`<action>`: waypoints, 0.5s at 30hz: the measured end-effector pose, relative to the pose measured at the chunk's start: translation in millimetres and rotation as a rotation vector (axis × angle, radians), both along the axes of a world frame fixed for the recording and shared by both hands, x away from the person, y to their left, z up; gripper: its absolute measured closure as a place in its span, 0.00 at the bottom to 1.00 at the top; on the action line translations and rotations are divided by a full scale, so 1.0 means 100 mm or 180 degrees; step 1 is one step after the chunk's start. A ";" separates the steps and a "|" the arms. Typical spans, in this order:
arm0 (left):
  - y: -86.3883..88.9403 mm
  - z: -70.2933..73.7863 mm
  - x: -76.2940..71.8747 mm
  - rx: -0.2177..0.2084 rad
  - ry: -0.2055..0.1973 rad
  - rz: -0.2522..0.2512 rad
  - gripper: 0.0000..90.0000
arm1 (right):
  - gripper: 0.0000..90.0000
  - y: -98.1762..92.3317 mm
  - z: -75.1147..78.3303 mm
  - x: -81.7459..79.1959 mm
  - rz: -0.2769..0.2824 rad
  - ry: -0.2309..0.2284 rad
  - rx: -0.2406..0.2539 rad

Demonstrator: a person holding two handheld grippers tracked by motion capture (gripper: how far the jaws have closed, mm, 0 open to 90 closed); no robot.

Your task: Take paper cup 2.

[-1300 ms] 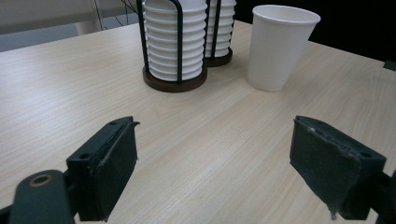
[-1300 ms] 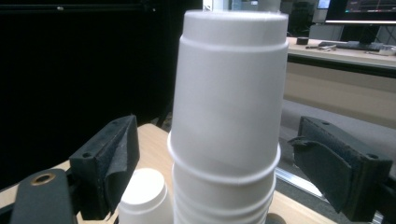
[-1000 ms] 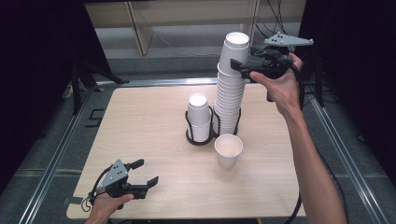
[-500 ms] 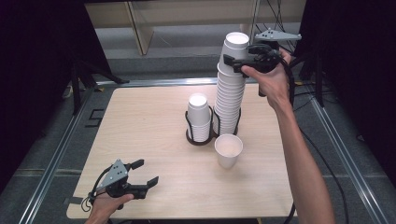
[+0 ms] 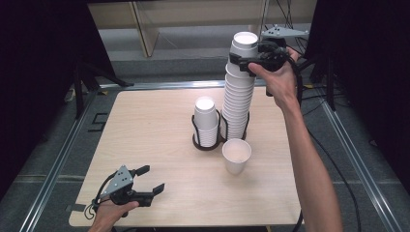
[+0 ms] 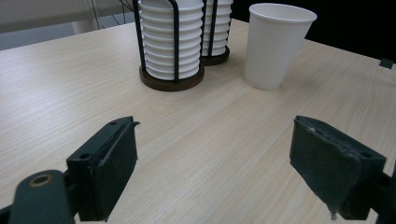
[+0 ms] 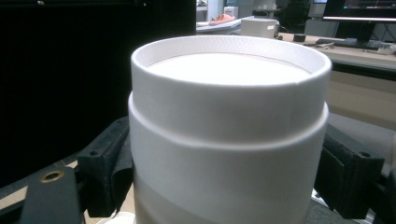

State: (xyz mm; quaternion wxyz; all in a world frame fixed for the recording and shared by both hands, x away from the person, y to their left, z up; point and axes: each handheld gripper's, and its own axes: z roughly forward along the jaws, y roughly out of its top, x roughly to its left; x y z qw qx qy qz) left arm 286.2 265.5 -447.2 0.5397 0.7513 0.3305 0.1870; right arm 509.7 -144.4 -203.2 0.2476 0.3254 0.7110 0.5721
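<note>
Right tongs (image 5: pixel 240 61) clamped round top of tall cup stack (image 5: pixel 238 101); left tongs (image 5: pixel 152 180) parted, empty, over table (image 5: pixel 159 125).

We held the right gripper (image 5: pixel 240 62) high at the far side, our right arm stretched forward and up from the lower right, wrist bent so the gripper pointed left and lay level. Its jaws stood on either side of something, pressed against its sides. Our left hand (image 5: pixel 112 212) rested low at the near left edge, holding the left gripper (image 5: pixel 151 180) level and pointing right and a little away from us, its jaws standing apart with nothing between them.
</note>
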 end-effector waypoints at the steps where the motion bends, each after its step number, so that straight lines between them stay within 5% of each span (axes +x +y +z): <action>1: 0.00 -0.01 0.01 -0.0031 -0.0018 -0.0019 0.16 | 0.20 0.00 0.02 -0.01 -0.0011 -0.0004 0.0005; 15: 0.00 0.01 0.00 0.0029 -0.0007 -0.0022 0.16 | 0.21 -0.04 0.38 -0.14 -0.0058 -0.0235 0.0198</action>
